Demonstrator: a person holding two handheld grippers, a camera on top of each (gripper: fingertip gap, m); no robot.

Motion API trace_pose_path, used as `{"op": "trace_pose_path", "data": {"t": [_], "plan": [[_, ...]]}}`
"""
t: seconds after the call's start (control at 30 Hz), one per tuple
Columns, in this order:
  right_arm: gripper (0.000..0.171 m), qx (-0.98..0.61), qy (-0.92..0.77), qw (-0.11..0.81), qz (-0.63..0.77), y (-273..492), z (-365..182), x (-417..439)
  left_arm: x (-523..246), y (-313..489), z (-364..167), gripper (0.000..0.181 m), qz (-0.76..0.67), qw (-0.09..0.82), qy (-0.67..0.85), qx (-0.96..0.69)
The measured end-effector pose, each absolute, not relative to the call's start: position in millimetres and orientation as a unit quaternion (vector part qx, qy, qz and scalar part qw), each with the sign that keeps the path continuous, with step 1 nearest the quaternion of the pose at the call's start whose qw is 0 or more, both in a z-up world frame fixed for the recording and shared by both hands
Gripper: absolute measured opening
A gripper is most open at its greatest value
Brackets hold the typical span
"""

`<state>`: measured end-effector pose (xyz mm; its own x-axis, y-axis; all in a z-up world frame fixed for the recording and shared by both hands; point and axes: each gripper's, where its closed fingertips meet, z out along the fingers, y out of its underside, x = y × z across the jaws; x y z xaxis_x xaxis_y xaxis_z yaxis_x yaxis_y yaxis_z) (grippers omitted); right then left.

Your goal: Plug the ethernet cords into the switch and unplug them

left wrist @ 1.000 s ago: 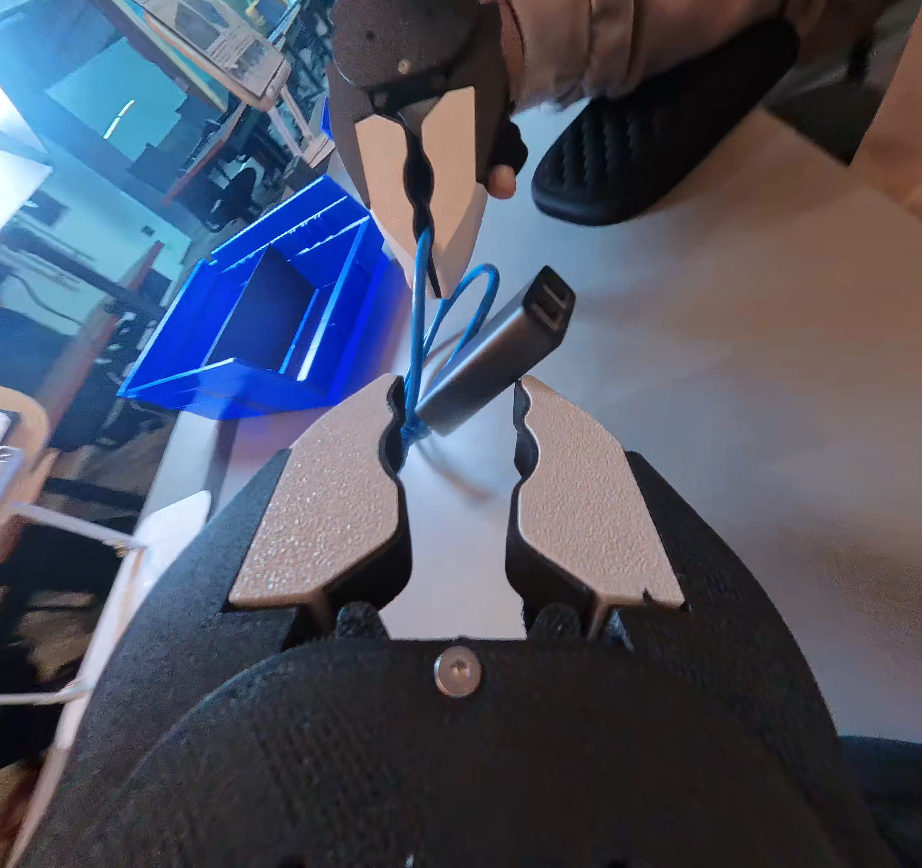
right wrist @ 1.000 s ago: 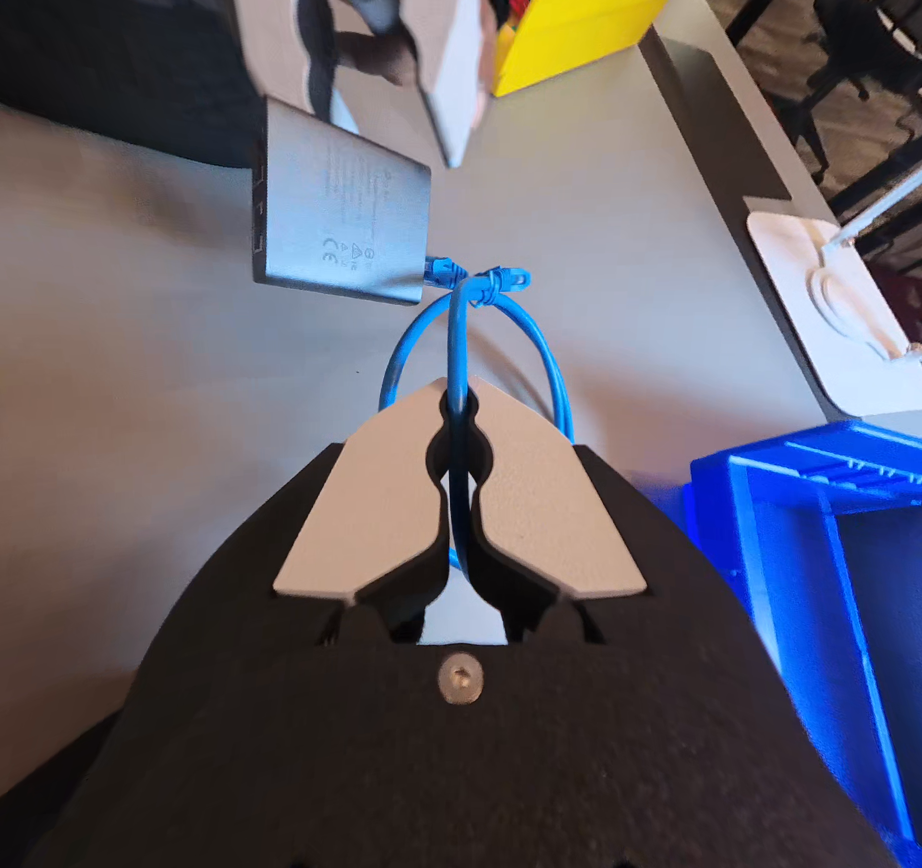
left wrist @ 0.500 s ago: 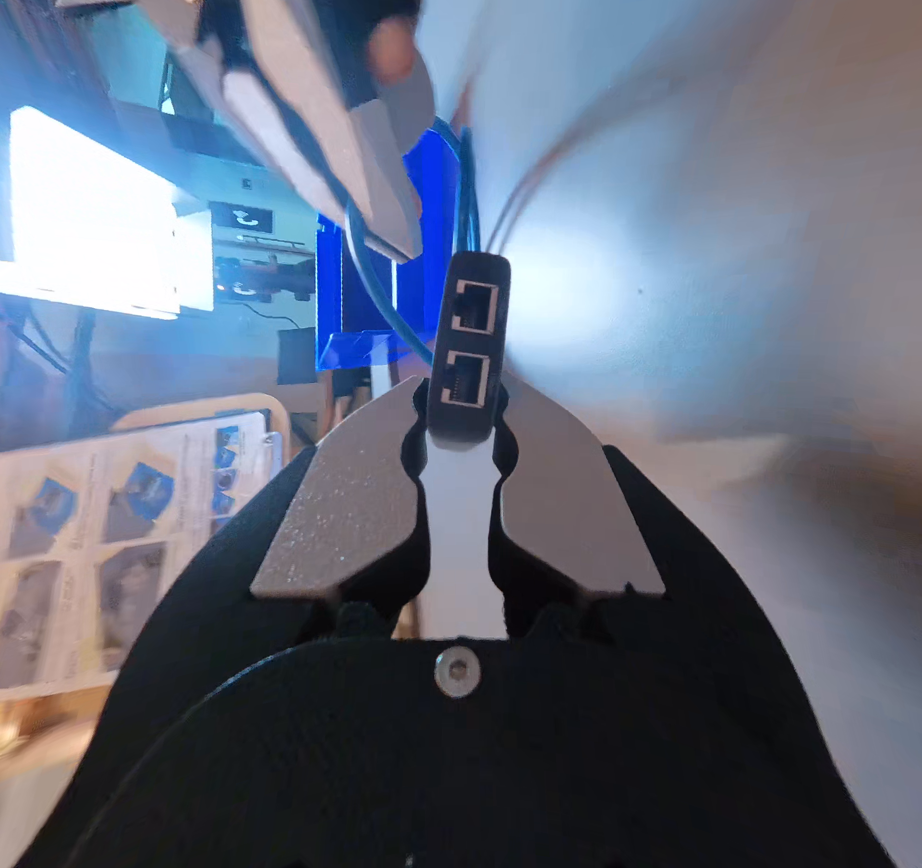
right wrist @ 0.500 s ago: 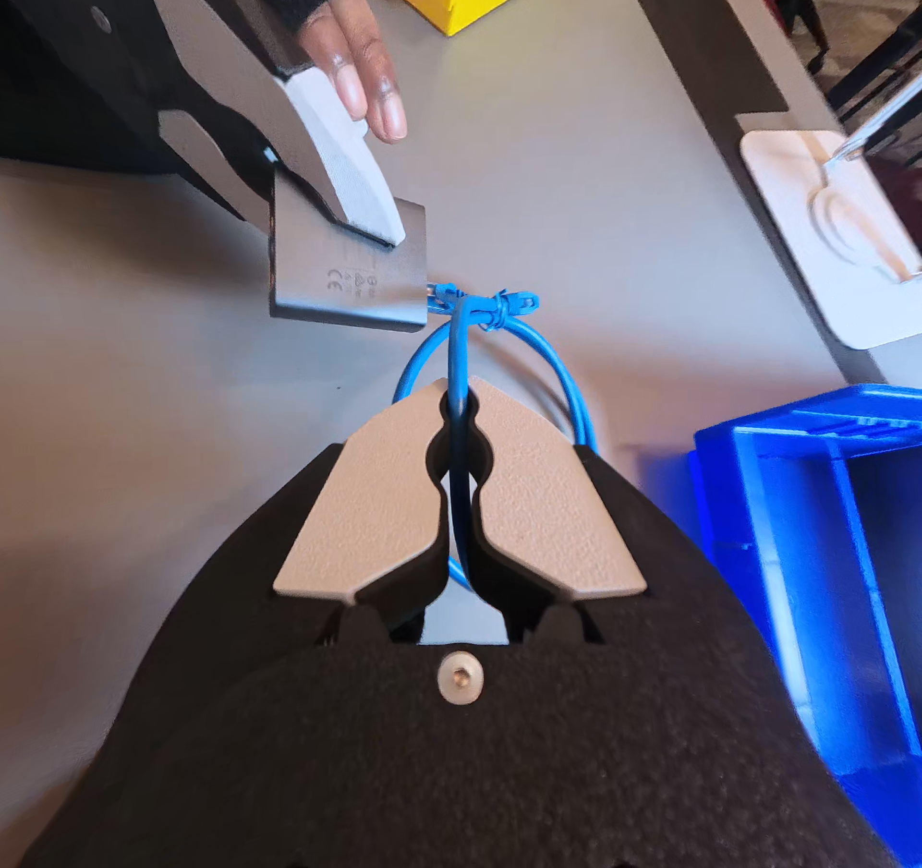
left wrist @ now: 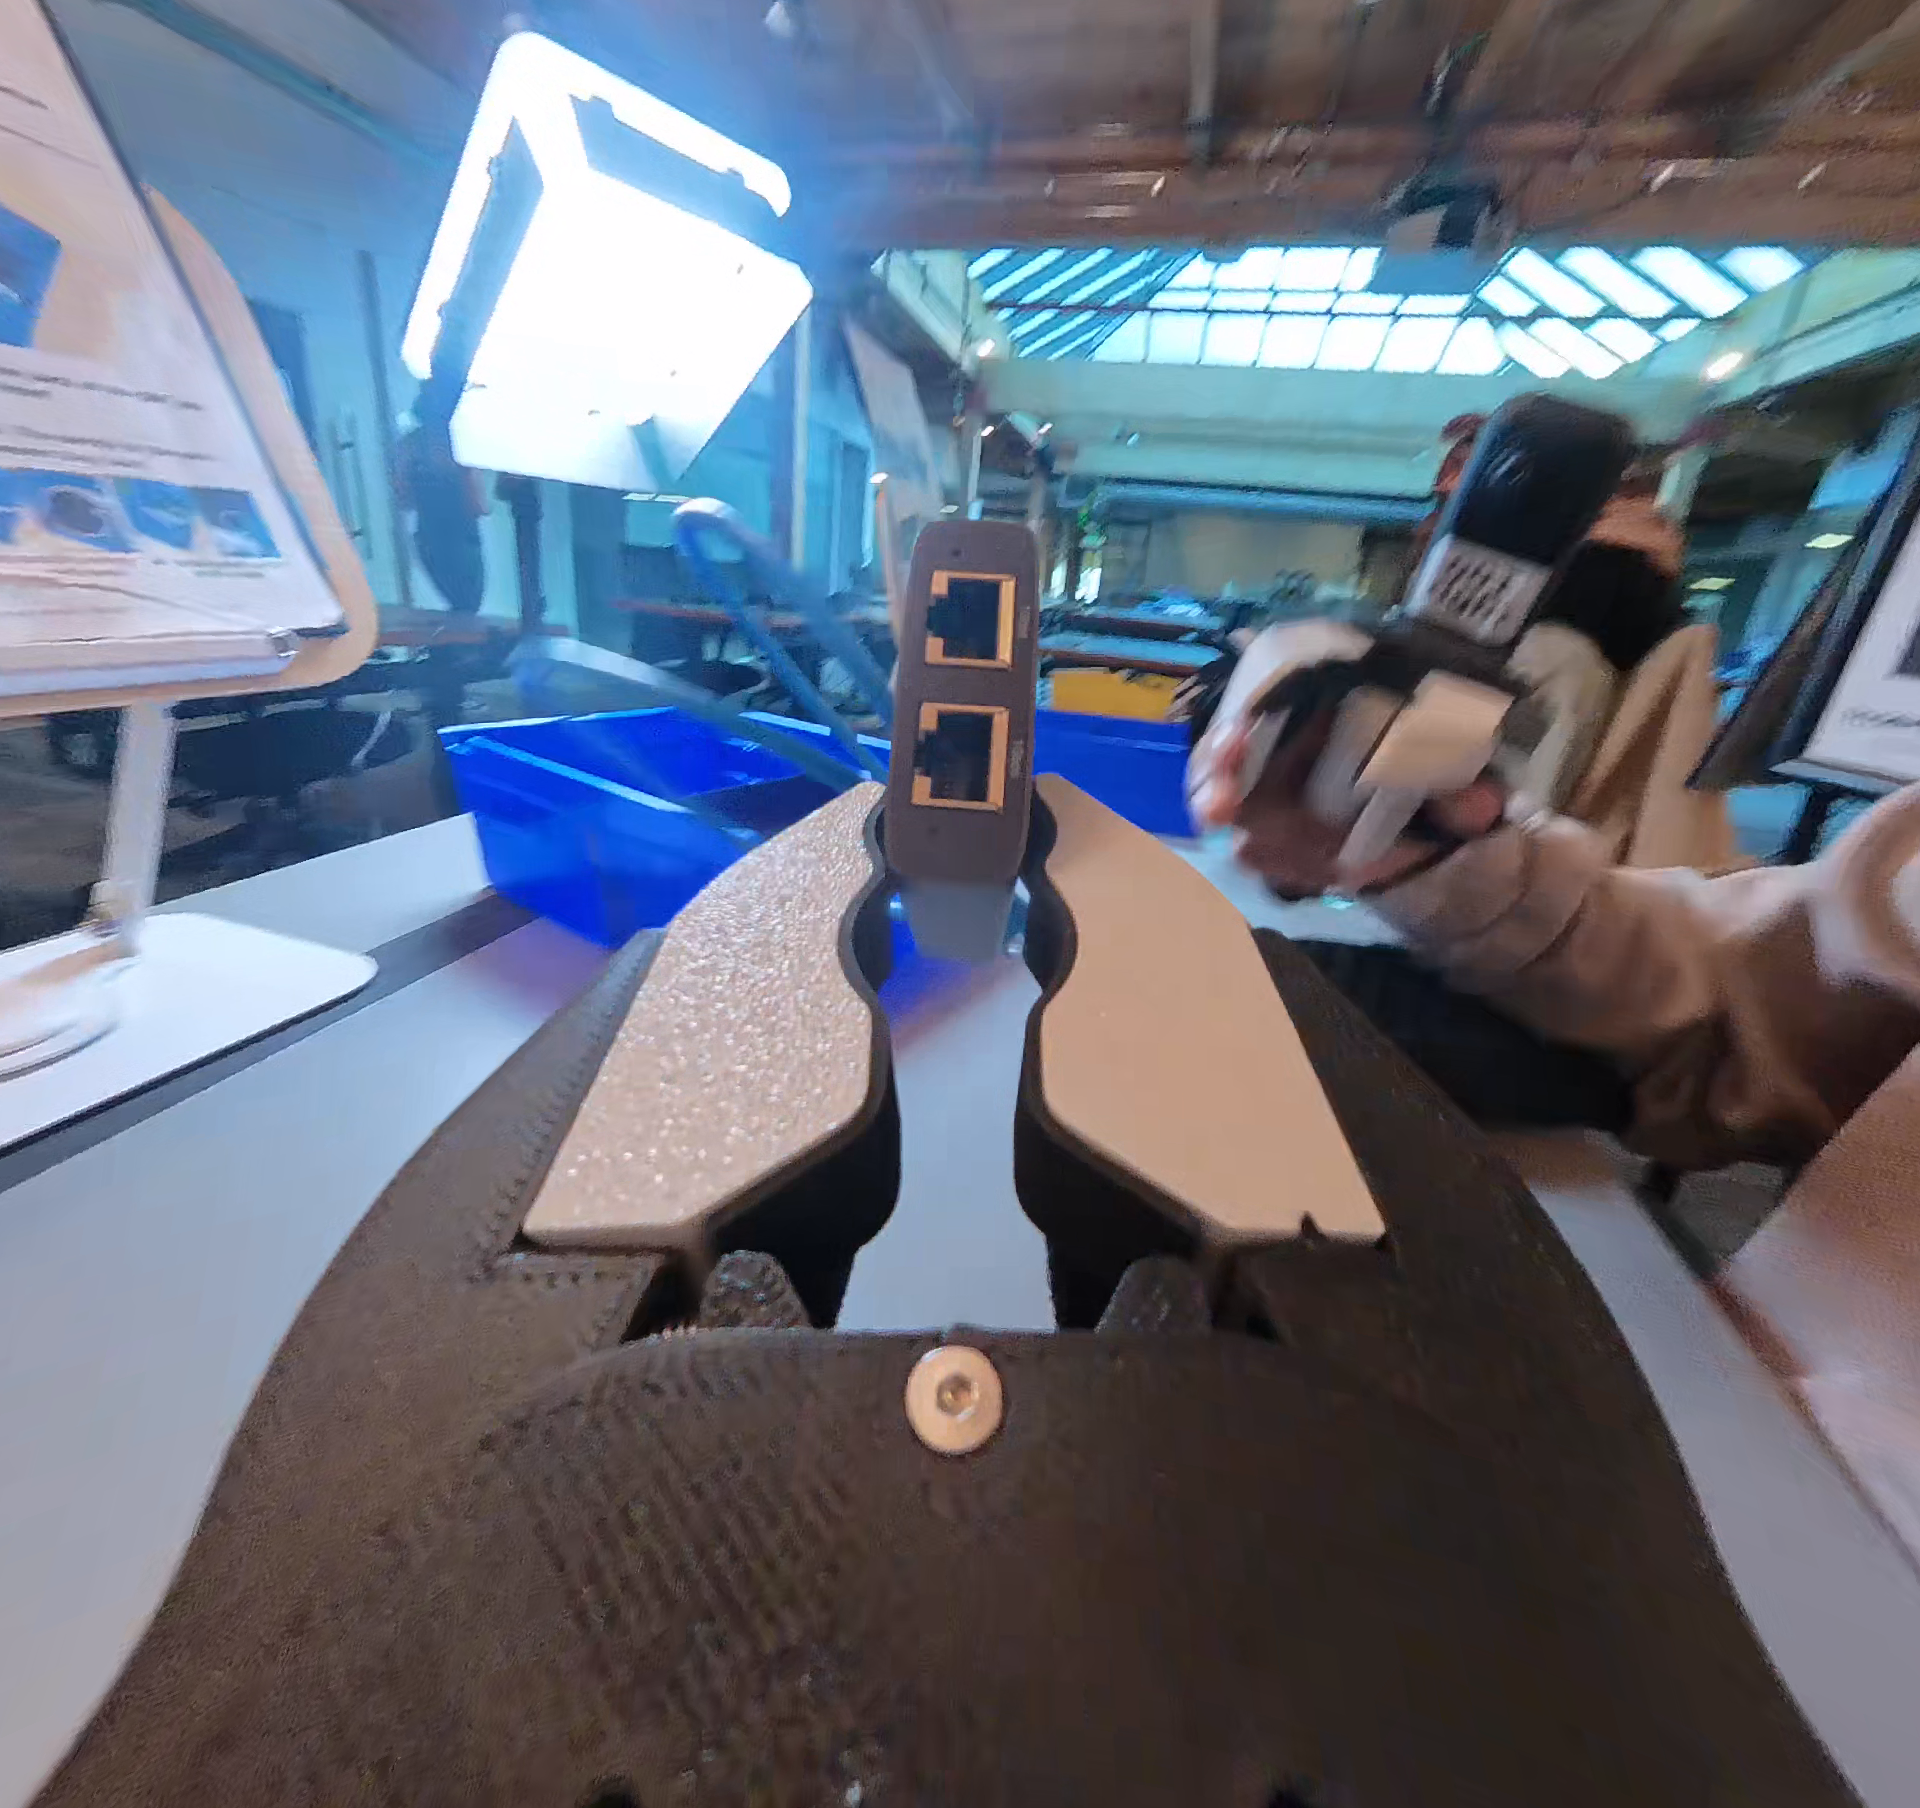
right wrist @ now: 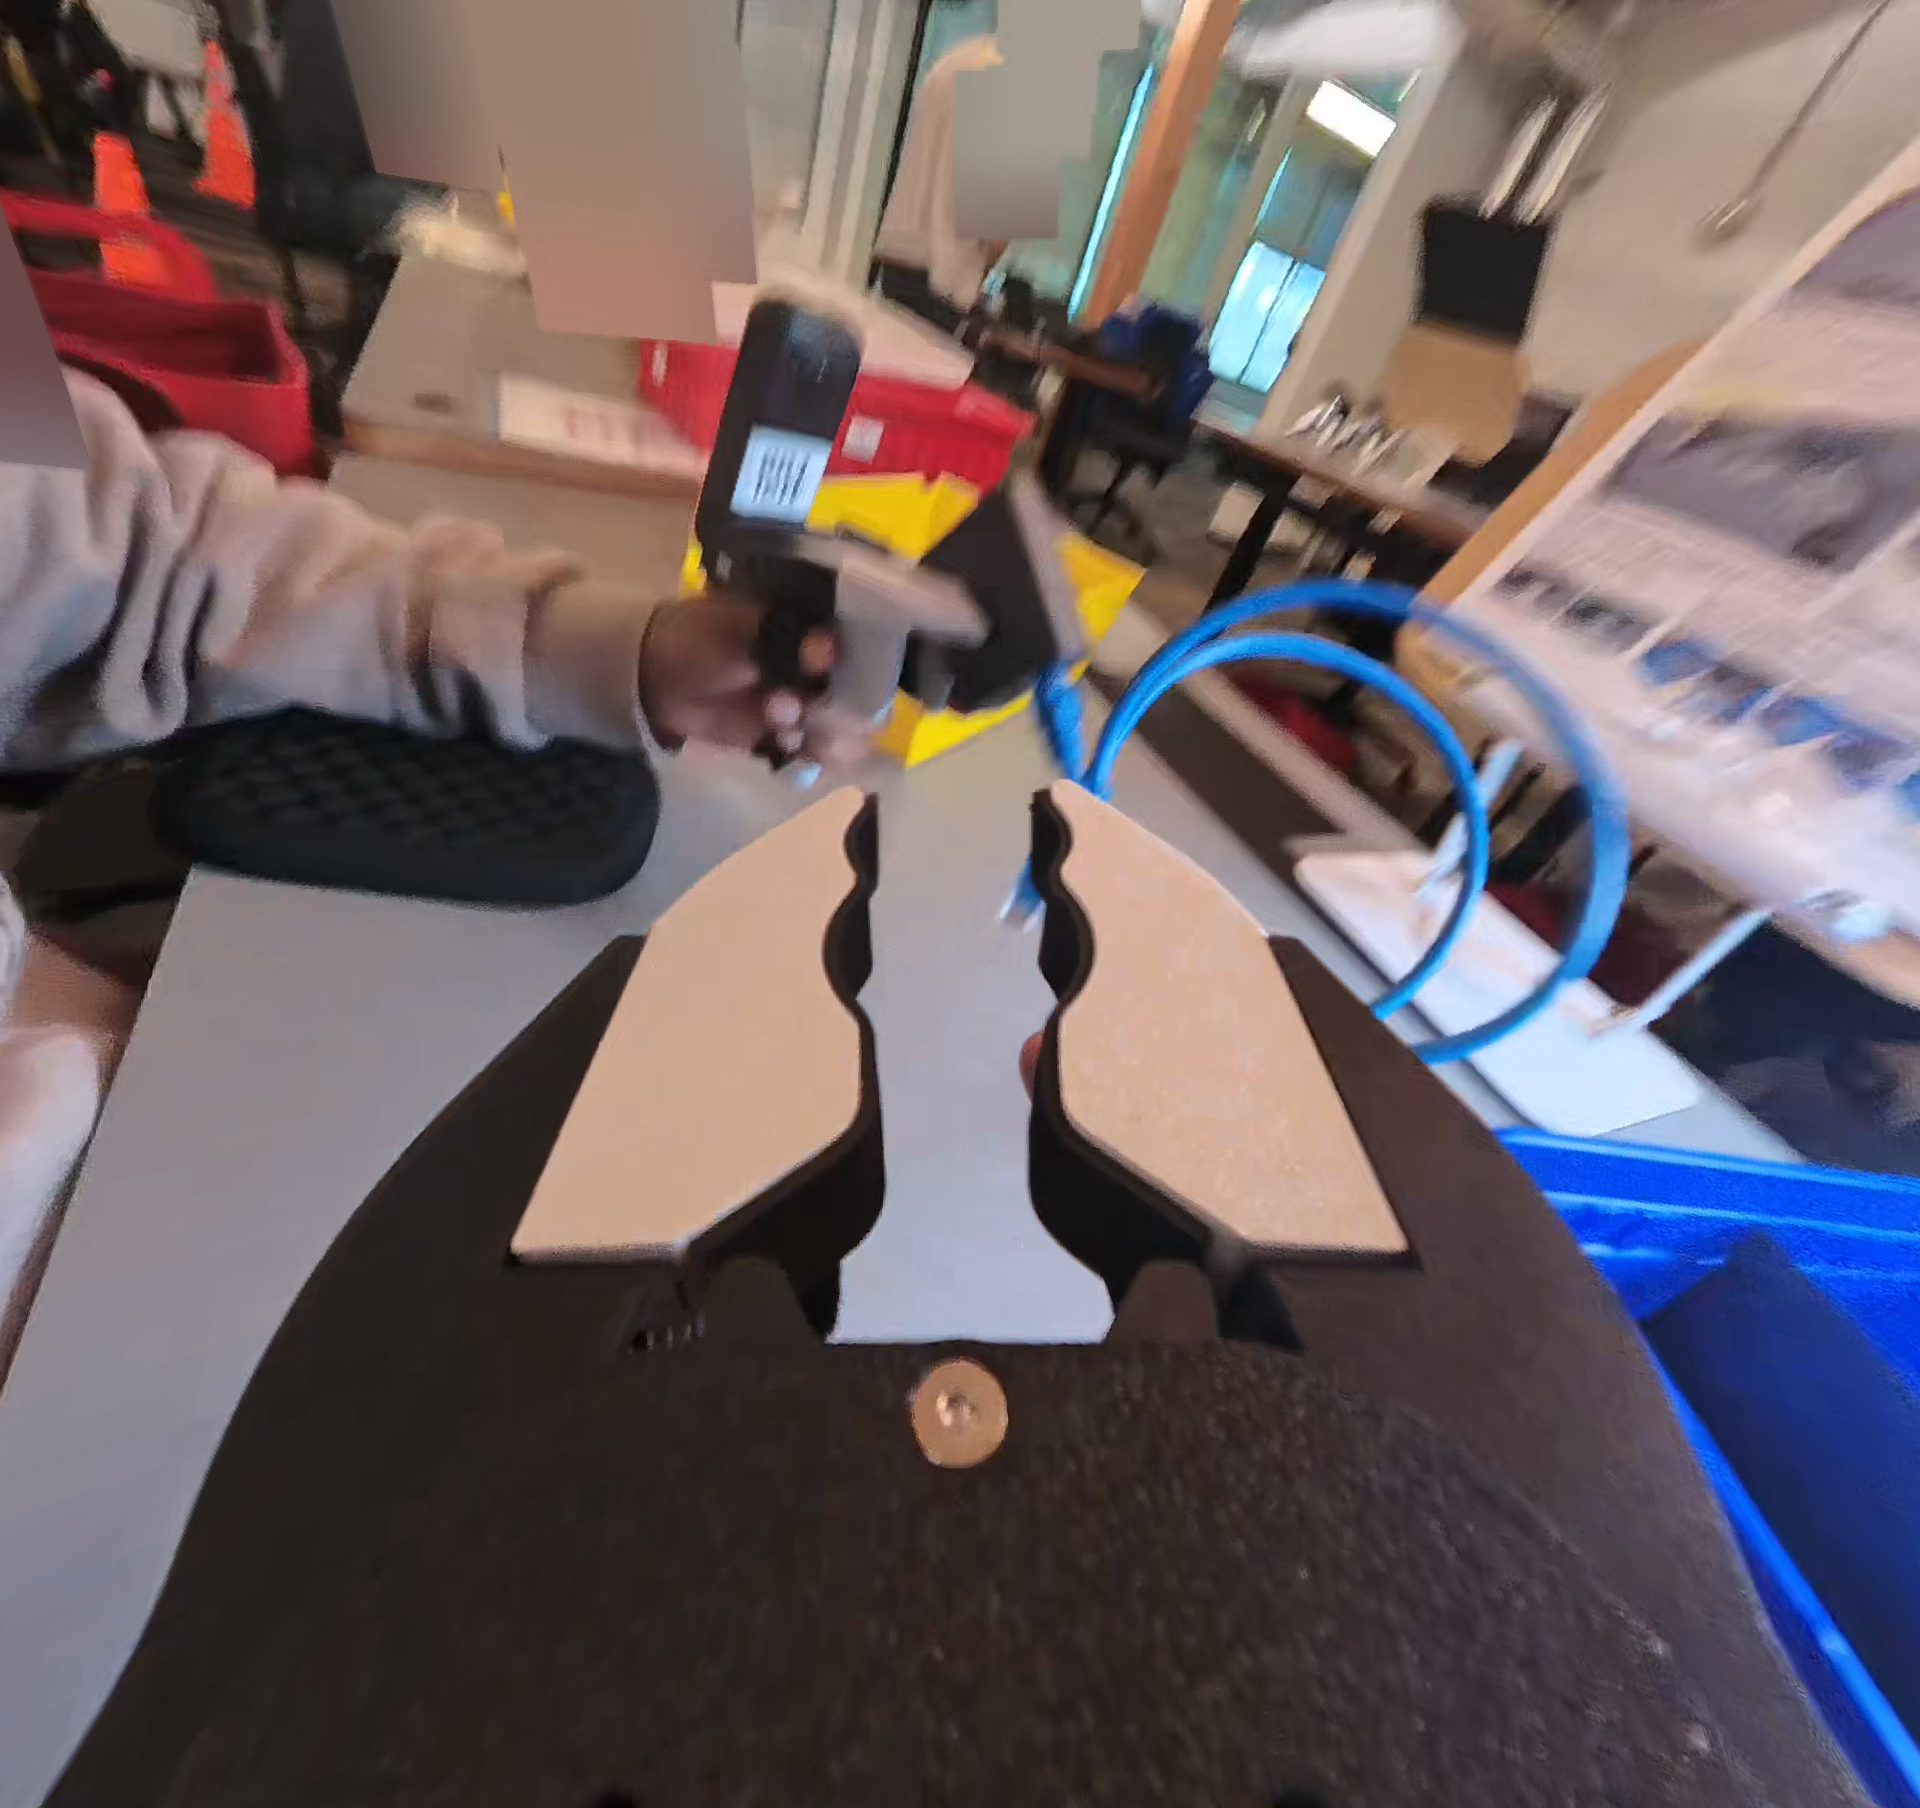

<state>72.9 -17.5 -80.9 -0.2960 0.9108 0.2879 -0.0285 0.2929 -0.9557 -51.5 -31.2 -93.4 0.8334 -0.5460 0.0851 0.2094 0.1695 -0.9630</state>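
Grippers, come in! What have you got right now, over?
Left gripper shut on switch, both facing ports empty. Right gripper open, holding nothing. Blue cord looped beside its fingertip. Nothing blocking.

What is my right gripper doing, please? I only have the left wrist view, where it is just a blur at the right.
Observer: The right gripper is open, jaws apart with nothing between them.
Operator: Where is the thin blue ethernet cord?
Observer: The thin blue ethernet cord loops in the air just right of that gripper's right finger, ungripped.
Operator: Can you see its plugs?
Observer: One plug end hangs beside that finger's tip. Whether the other end sits in the grey metal switch is too blurred to tell.
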Motion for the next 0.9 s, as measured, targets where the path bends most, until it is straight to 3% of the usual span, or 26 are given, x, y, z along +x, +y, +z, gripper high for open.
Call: {"op": "trace_pose_path", "data": {"t": [0.1,0.2,0.37,0.53,0.9], "plan": [[0.043,-0.357,-0.687,0.485,0.406,-21,-123,39,-28,-40,-86,0.021,-0.298,0.752,0.166,-0.564],[0.050,-0.370,-0.689,0.505,0.366,-16,-127,20,-4,-47,-92,0.021,-0.296,0.747,0.218,-0.553],[0.039,-0.356,-0.724,0.520,0.280,-14,-141,17,12,-52,-102,0.021,-0.283,0.735,0.280,-0.549],[0.018,-0.341,-0.754,0.515,0.223,-14,-152,22,21,-52,-120,0.021,-0.249,0.714,0.331,-0.564],[0.015,-0.374,-0.806,0.459,-0.004,34,-203,40,0,-23,-193,0.029,0.052,0.563,0.434,-0.701]]}}
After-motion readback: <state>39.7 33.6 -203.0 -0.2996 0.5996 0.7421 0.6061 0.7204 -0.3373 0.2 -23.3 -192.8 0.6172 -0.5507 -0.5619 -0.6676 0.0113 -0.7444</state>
